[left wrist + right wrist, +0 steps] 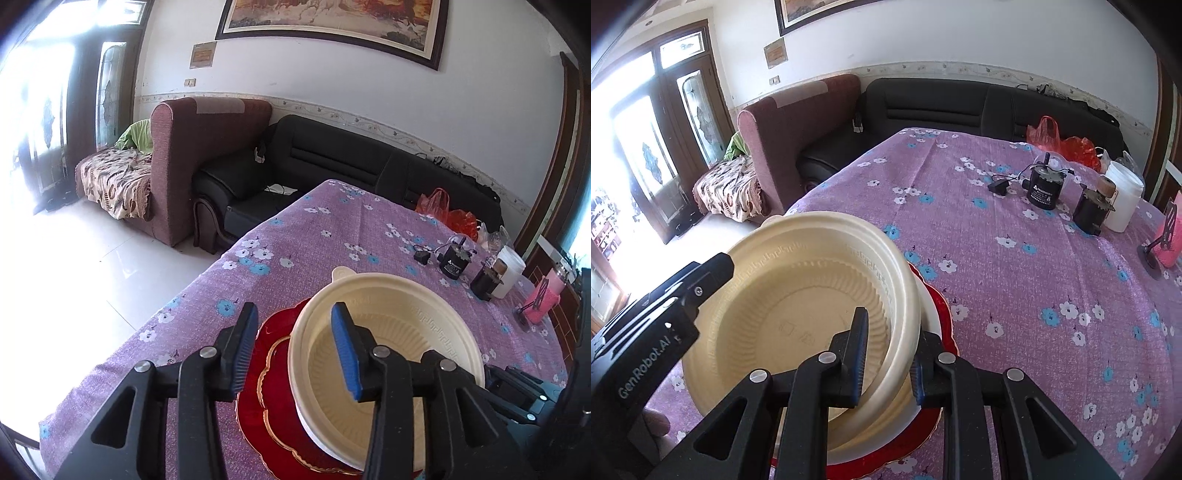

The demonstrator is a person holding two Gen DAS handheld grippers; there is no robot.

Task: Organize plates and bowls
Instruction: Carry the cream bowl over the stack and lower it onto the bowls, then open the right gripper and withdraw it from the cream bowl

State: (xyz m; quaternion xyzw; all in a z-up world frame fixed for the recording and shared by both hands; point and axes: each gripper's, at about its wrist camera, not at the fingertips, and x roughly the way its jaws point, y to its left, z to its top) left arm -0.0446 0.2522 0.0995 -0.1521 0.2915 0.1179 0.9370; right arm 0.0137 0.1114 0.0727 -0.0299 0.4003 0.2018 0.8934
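The cream bowl (798, 306) sits tilted inside a second, white bowl (886, 417), and the pair rests on a red plate (269, 373) with a gilt scalloped rim, on the table's purple flowered cloth (1015, 280). The right gripper (886, 363) is clamped on the cream bowl: one blue pad lies inside the wall, the other outside, with the rim pinched between them. The left gripper (295, 349) stands parted; its right finger (345, 350) reaches inside the cream bowl, its left finger sits outside over the red plate, and neither pad presses on the rim. No earlier view is on hand to compare. In the right wrist view the left gripper's black body enters from the left, its tip at the bowl's far rim. Beyond both grippers, toward the far right of the table, stand a black cylindrical motor (1043, 188) with a trailing cable, a white jar (1123, 201), a red plastic bag (1067, 146) and a pink object (1171, 243). Past the table edge are a black sofa (332, 155) and a maroon armchair (207, 147).
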